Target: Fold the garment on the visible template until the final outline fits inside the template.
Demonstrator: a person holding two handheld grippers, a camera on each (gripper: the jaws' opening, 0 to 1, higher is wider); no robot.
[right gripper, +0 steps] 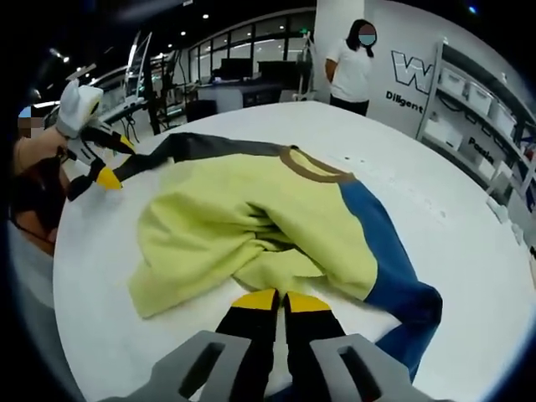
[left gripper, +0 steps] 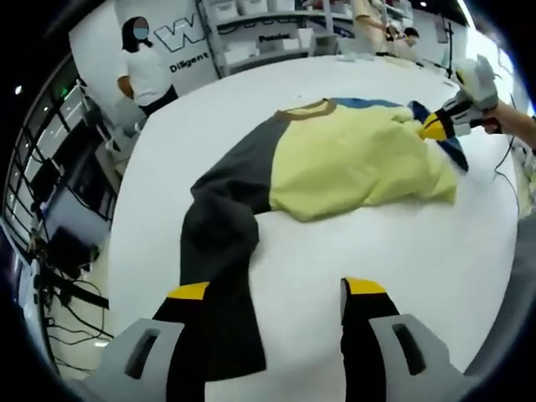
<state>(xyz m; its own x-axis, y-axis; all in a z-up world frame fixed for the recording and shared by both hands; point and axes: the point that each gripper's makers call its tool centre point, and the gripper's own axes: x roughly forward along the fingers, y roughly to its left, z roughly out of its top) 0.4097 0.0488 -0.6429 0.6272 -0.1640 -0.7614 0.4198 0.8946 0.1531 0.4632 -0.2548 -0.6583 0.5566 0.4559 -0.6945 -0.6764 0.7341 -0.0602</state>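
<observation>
A yellow shirt [right gripper: 251,222] with one dark grey sleeve [left gripper: 222,243] and one blue sleeve [right gripper: 381,251] lies crumpled on the white bench [left gripper: 402,251]. The left gripper [left gripper: 276,293] has its fingers wide apart, and the grey sleeve lies under one of them. The right gripper [right gripper: 280,300] has its fingers pinched together on the yellow cloth. A person [right gripper: 352,67] stands at the far side.

A yellow garment [left gripper: 352,163] with 1 grey and 1 blue sleeve lies crumpled on the white table [left gripper: 419,251].

A lab or workshop: shelves of storage bins [right gripper: 469,84], desks with monitors [left gripper: 63,226], a lettered wall [left gripper: 180,38].
</observation>
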